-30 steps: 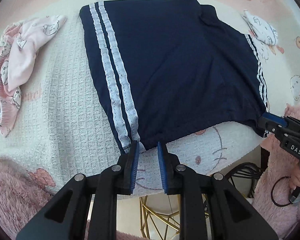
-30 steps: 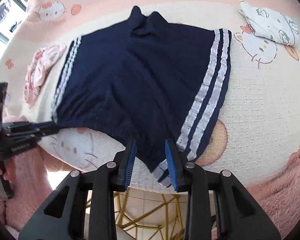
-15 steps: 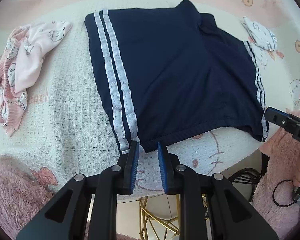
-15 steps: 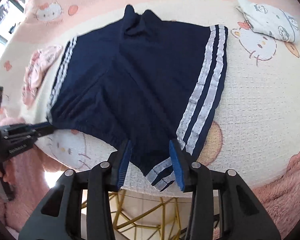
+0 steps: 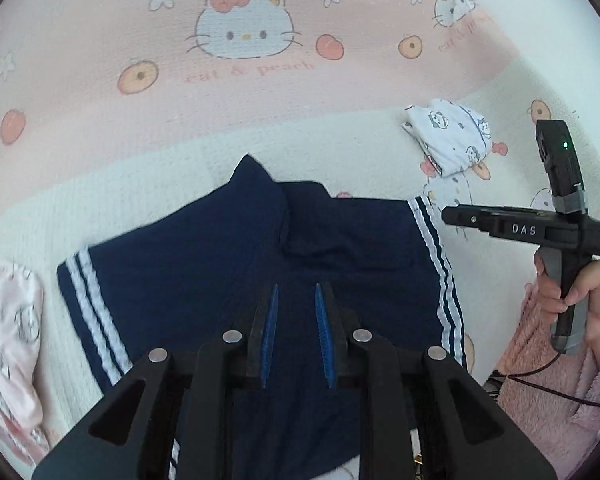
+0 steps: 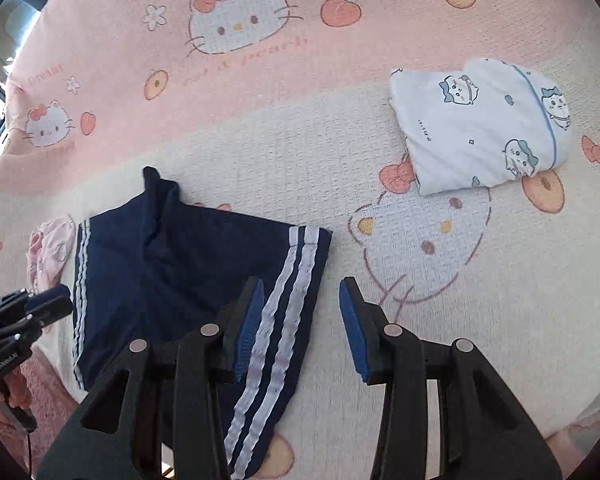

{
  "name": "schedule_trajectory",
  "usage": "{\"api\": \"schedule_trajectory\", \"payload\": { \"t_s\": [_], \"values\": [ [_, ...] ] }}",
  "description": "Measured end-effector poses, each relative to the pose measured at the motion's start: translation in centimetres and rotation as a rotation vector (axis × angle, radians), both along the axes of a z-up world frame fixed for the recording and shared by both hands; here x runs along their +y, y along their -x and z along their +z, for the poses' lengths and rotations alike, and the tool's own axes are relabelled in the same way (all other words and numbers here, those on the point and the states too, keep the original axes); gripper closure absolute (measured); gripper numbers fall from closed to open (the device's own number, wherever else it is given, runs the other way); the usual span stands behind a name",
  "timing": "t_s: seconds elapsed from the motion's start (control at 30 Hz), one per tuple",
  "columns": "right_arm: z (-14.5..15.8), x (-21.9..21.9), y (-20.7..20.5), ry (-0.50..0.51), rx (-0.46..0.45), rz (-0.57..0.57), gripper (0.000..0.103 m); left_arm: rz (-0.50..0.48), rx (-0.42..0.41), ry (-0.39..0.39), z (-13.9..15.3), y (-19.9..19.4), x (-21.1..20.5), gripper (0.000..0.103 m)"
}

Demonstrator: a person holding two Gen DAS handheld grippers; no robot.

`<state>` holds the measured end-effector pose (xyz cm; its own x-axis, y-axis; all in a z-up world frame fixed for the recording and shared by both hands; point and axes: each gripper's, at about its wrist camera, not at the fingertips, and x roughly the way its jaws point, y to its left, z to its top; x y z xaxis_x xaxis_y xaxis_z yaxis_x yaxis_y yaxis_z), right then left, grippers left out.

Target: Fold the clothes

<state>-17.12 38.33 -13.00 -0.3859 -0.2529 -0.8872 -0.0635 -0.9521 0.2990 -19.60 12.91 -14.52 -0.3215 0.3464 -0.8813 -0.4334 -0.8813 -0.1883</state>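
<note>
The navy white-striped cotton shorts (image 6: 172, 280) lie lengthwise beneath both part-open, empty grippers, the right gripper (image 6: 300, 320), whose fingers have just been opening, over their striped edge at lower centre, the left gripper (image 5: 296, 332) over their middle.

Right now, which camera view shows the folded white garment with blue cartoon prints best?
The right wrist view: the folded white garment with blue cartoon prints lies large, sharp and unblocked there. The left wrist view shows it small, near the right edge.

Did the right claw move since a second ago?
Yes. The right claw went forward over the navy shorts, from their near hem toward the folded white garment. Its jaws have just been opening, gripping nothing.
</note>
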Motion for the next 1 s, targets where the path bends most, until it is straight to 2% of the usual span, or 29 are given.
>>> {"api": "schedule_trajectory", "payload": {
  "t_s": [0.1,0.13,0.17,0.2,0.23,0.27,0.3,0.4,0.47,0.6,0.67,0.73,0.87,0.9,1.0],
  "values": [
    [-2.4,0.3,1.8,0.036,-0.030,0.001,0.063,-0.025,-0.008,0.023,-1.3,2.5,1.4,0.082],
    [-3.4,-0.3,2.2,0.039,-0.050,0.025,0.064,-0.023,-0.016,0.026,-1.8,3.1,1.7,0.082],
    [-3.4,-1.1,2.3,0.009,-0.031,0.063,0.064,-0.016,-0.025,0.026,-2.3,3.6,1.8,0.082],
    [-3.3,-1.9,2.3,-0.026,-0.007,0.103,0.072,-0.008,-0.034,0.025,-2.7,4.0,1.9,0.082],
    [-3.2,-2.4,2.4,-0.026,0.001,0.135,0.093,-0.001,-0.041,0.020,-3.1,4.4,1.9,0.082],
    [-3.1,-2.7,2.5,-0.021,0.006,0.164,0.099,0.005,-0.045,0.009,-3.3,4.6,1.9,0.082],
    [-3.1,-3.1,2.6,-0.016,0.012,0.194,0.099,0.008,-0.045,-0.003,-3.5,4.7,1.7,0.082],
    [-1.9,-1.7,1.5,-0.101,0.056,0.116,0.099,0.000,-0.039,-0.026,-3.9,4.9,1.8,0.082],
    [-1.9,0.5,0.3,-0.094,0.030,0.030,0.099,-0.034,-0.022,-0.040,-3.7,4.8,2.3,0.082],
    [-2.5,2.5,-1.5,-0.040,-0.030,-0.015,0.099,-0.117,0.022,-0.067,-2.9,4.6,4.0,0.082],
    [-2.3,2.7,-1.8,-0.001,-0.021,-0.022,0.098,-0.150,0.033,-0.015,-3.0,4.9,5.5,0.082],
    [-2.2,2.4,-1.8,0.020,-0.025,-0.028,0.097,-0.167,0.011,0.081,-4.0,5.7,6.8,0.082],
    [-2.1,2.7,-1.8,0.045,-0.041,-0.063,0.097,-0.123,-0.024,0.260,-5.9,7.5,7.1,0.082],
    [-1.9,2.9,-2.0,0.045,-0.040,-0.072,0.096,-0.096,-0.038,0.269,-5.9,7.8,6.5,0.082],
    [-1.7,3.6,-1.3,0.070,-0.027,-0.104,0.083,-0.047,-0.061,0.241,-5.6,8.3,5.0,0.082]
  ]
}}
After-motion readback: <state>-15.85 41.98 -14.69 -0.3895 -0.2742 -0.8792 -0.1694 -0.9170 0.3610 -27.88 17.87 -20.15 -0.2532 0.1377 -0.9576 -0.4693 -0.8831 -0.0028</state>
